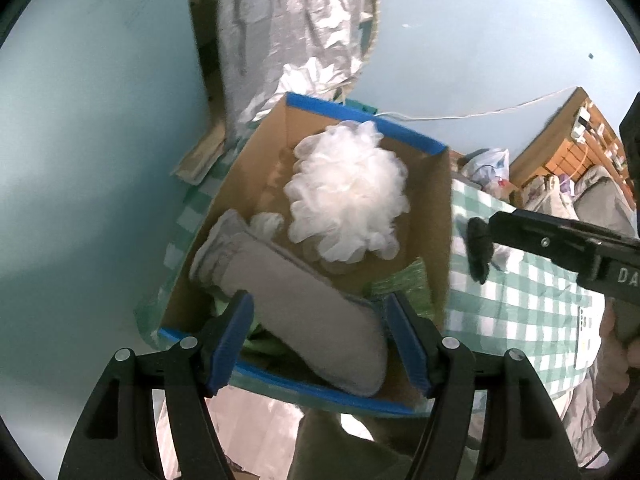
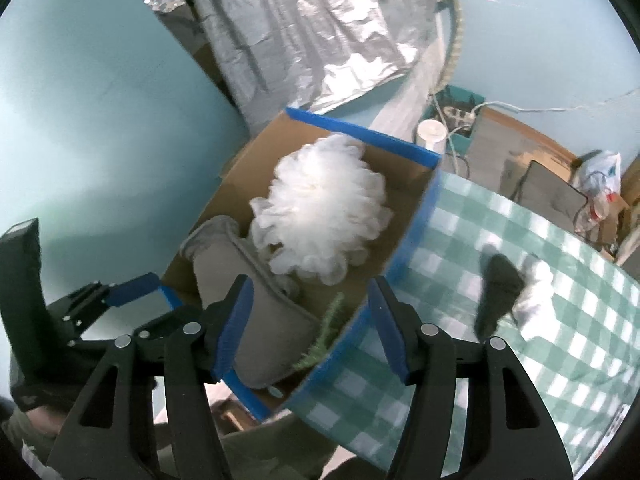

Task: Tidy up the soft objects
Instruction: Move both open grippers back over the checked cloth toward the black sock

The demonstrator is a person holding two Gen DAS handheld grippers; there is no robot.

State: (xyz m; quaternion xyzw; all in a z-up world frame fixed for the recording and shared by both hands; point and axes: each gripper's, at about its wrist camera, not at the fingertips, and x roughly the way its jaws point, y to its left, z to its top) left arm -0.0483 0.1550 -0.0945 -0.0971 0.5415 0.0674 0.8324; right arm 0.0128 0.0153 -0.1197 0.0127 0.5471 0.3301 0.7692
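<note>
1. Both our grippers hover over the box with jaws apart and nothing between them: the left gripper above its near edge, the right gripper above its near corner.
2. The risk we judge most likely: the slipper lies with one end over the near rim, so a careless nudge could tip it out of the box.
3. Second risk: reaching for the dark item on the cloth, we could snag and drag the checked fabric, shifting the box sitting on it.
4. Third: the loofah is light and springy; dropping more on top may bounce it out.
5. Our count in the box: one white loofah, one grey slipper, one green fuzzy thing, partly hidden.
6. Outside the box: one dark item and one white piece beside it; both are blurred, so we cannot tell what they are.
</note>
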